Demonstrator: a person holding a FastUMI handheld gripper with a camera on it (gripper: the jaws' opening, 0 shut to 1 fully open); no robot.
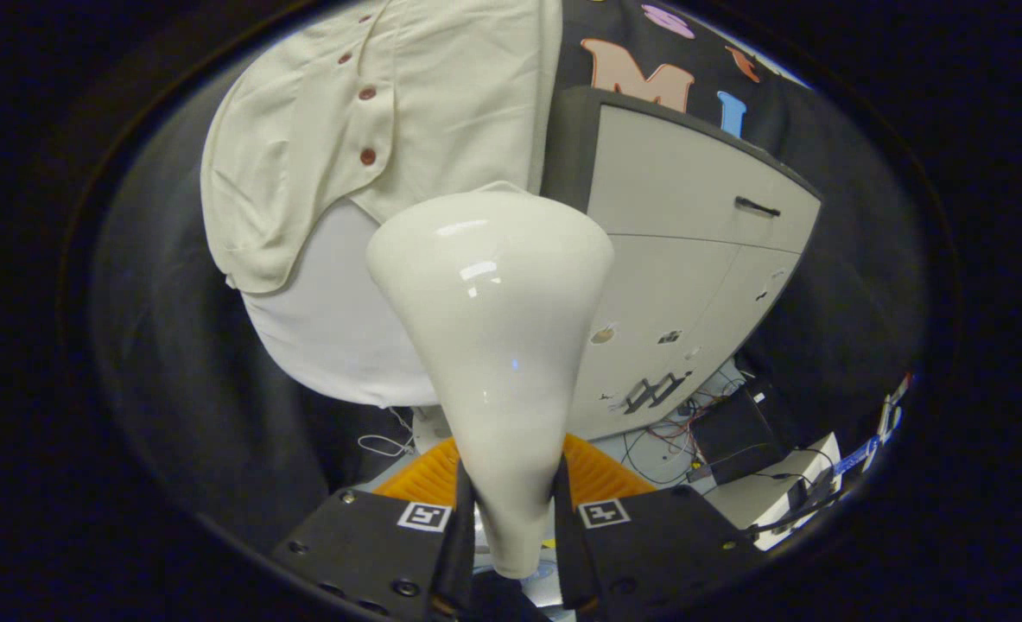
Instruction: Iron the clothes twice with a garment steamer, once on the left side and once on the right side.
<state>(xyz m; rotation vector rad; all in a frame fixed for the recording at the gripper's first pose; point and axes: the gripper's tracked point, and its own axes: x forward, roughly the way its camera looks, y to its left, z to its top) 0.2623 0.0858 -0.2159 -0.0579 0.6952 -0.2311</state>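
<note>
gripper view: mounted on the gripper, looking forward along both fingers, very close behind the garment steamer, facing the hanging shirt and grey cabinet.

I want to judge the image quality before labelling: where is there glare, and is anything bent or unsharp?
Gripper view: bright glare streaks sit on the glossy steamer, held between the gripper fingers; the fisheye bows the cabinet edges into curves; the shirt is evenly lit and sharp enough to show its buttons; the cables beyond the fingers look small and hard to tell apart.
</note>
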